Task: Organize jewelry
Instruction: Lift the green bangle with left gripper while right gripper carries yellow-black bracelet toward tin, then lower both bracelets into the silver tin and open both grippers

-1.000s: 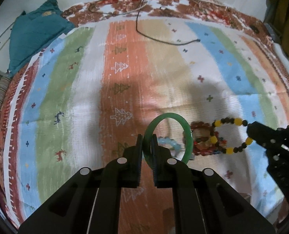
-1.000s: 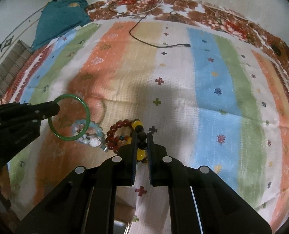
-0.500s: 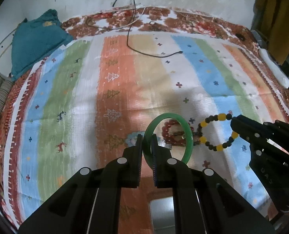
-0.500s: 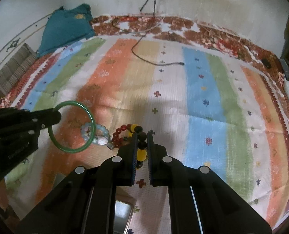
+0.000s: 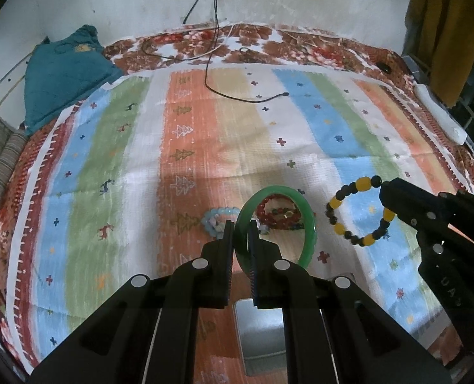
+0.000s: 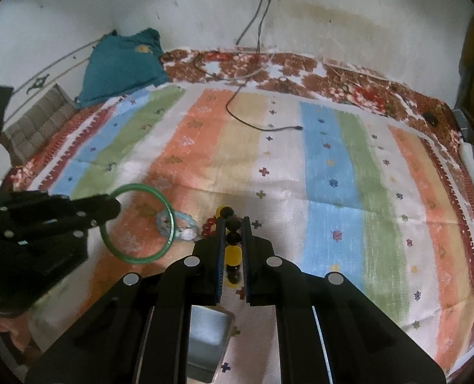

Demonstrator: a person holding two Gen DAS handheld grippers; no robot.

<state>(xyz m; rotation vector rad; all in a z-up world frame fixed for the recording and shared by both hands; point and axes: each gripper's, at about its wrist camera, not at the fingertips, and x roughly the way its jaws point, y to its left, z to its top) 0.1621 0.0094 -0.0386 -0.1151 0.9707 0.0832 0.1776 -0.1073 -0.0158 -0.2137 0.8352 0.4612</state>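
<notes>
My left gripper [image 5: 240, 225] is shut on a green bangle [image 5: 304, 211] and holds it upright above the striped cloth; the bangle also shows in the right wrist view [image 6: 160, 249]. My right gripper [image 6: 231, 220] is shut on a black and yellow bead bracelet [image 6: 232, 254], which hangs from its tip in the left wrist view [image 5: 336, 201]. A red bead bracelet [image 5: 280, 216] and a pale blue bead bracelet [image 5: 212, 219] lie on the cloth below the bangle. A grey metal tray [image 5: 259, 329] sits under both grippers, near the front.
A striped blanket [image 5: 204, 134] covers the bed. A black cable [image 5: 237, 96] lies across its far part. A teal cushion [image 5: 64, 73] sits at the far left, against the wall. A white bolster [image 5: 441, 118] lies along the right edge.
Both grippers have risen and pulled back toward the front with their bracelets. The grey tray has come into view beneath them. The red and pale blue bracelets stay on the cloth.
</notes>
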